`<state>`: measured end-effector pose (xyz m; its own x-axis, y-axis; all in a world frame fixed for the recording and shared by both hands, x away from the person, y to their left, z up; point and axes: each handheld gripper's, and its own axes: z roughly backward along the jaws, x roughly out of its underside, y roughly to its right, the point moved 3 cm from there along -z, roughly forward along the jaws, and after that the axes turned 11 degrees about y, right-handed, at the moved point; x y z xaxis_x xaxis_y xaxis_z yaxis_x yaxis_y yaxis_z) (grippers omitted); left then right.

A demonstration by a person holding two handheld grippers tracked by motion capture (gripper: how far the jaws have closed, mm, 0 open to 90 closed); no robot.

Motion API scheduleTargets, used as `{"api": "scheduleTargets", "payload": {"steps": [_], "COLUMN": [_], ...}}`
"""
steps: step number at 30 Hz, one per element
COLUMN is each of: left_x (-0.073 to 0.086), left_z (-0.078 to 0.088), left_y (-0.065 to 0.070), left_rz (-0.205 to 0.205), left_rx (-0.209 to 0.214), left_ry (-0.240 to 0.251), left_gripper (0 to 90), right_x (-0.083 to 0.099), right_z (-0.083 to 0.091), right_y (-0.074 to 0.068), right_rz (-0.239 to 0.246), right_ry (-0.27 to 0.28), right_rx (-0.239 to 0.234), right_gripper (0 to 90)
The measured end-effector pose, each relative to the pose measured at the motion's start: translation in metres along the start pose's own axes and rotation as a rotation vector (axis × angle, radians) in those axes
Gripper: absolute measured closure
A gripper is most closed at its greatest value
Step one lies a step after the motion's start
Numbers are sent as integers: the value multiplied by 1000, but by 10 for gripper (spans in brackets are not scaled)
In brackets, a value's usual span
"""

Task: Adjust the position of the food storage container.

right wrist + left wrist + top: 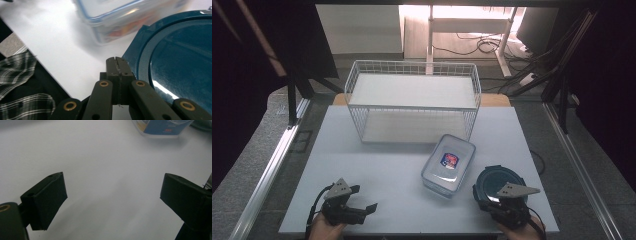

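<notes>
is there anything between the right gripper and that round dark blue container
Nothing visible. The right gripper, jaws shut, sits right at the near-left rim of the round dark blue container. The clear rectangular container lies beside it, farther up the white table, not between them.

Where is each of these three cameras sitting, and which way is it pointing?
High view: above the person's side, looking forward and down at the table, wire basket, both hands and tools.
Left gripper view: on the left tool, looking along its wide-open jaws at bare table.
Right gripper view: on the right tool, jaws shut, beside the blue round lid.
All three share the clear box.
</notes>
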<state>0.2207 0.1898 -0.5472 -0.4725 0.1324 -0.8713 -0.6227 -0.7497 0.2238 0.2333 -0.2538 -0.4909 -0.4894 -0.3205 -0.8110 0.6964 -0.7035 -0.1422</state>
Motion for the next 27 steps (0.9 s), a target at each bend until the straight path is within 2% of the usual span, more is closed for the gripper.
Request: {"api": "scheduleTargets", "payload": {"steps": [6, 11, 13, 15, 17, 18, 20, 22, 27], "left_x": [1, 1, 1, 1, 1, 1, 1, 0, 0], "left_z": [-2, -4, -4, -5, -5, -6, -6, -6, -5], "left_y": [2, 2, 2, 1, 2, 2, 3, 3, 3], "left_rz": [5, 5, 6, 13, 18, 16, 14, 11, 15], "left_rx": [14, 17, 16, 20, 25, 27, 28, 30, 32], "left_ry": [-6, -10, -8, -6, -5, -5, -6, -4, 3], "left_gripper": [65, 65, 65, 66, 66, 66, 66, 66, 66], "right_x": [-1, -3, -5, -7, -10, -16, -18, -21, -27], "right_z": [8, 9, 8, 6, 5, -1, -4, -17, -50], "right_y": [28, 45, 47, 42, 36, 26, 23, 16, -3], "right_rz": [-27, -36, -38, -6, -17, -13, -17, -24, 45], "right_ry": [24, 35, 34, 27, 44, 52, 51, 36, -21], "right_rx": [58, 84, 90, 127, 91, 72, 60, 31, 13], "right_gripper": [900, 900, 900, 899, 898, 898, 898, 898, 898]}}
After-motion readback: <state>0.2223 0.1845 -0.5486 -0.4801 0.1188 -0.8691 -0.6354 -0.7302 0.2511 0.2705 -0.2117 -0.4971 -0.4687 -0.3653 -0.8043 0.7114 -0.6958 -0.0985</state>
